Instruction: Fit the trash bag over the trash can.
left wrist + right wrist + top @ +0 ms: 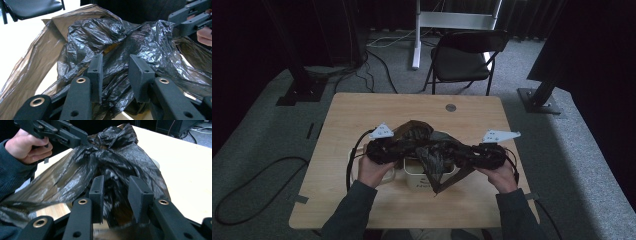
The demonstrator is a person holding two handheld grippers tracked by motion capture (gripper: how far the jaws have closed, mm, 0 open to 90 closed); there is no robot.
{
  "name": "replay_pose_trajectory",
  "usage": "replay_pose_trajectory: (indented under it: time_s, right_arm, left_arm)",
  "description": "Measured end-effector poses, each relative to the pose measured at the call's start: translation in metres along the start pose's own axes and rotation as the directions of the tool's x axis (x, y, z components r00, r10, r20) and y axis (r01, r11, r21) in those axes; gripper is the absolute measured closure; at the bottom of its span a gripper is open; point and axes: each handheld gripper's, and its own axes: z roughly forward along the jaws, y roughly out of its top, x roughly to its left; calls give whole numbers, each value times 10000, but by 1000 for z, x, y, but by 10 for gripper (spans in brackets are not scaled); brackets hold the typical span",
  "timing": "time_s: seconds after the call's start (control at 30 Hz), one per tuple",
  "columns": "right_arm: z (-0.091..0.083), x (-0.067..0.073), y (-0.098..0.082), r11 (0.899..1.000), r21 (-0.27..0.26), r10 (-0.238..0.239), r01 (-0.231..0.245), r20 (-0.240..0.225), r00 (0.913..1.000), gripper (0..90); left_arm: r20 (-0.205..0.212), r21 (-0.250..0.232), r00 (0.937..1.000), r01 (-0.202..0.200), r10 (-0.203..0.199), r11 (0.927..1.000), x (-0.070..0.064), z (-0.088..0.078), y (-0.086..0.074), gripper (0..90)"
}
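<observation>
Black plastic bag (432, 150): crumpled over white container (414, 176), film lying loose between parted jaws of left gripper (115, 75) and right gripper (116, 195).

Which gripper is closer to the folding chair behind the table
Left, slightly. The left gripper sits a little farther up the table toward the folding chair; the right gripper is lower, nearer the person.
</observation>
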Motion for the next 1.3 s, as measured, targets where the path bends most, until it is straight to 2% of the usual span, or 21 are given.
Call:
replay_pose_trajectory:
  time_s: [0.27,0.33,0.43,0.6,0.7,0.77,0.87,1.13,1.3]
  right_arm:
    - [14,5,9,9998,105,-154,154,-30,9999,681]
    - [17,7,9,9995,216,-213,214,-64,9998,734]
    - [20,9,8,9983,452,-355,364,-211,9991,807]
    - [21,11,5,9964,670,-500,524,-366,9981,845]
    - [21,12,6,9967,618,-496,521,-414,9979,815]
    - [20,13,9,9976,458,-494,514,-449,9978,712]
    - [20,15,13,9976,377,-553,574,-552,9969,666]
    - [27,16,17,9980,388,-470,491,-512,9976,640]
    - [26,18,18,9981,286,-527,547,-649,9965,613]
  left_arm:
    - [56,72,9999,-114,114,9999,-4,3,0,660]
    - [28,-53,10000,-69,69,10000,-3,1,1,660]
    - [-124,-244,9999,29,-32,9997,0,-2,2,660]
    - [-488,-411,9987,109,-129,9991,7,-7,7,640]
    - [-599,-401,9981,101,-125,9991,9,-7,10,620]
    - [-697,-342,9974,136,-159,9993,13,-4,14,613]
    - [-800,-247,9967,112,-132,9996,14,0,17,598]
    - [-991,75,9949,-169,176,9998,13,12,24,566]
    - [-1109,123,9934,-266,278,9996,13,15,28,554]
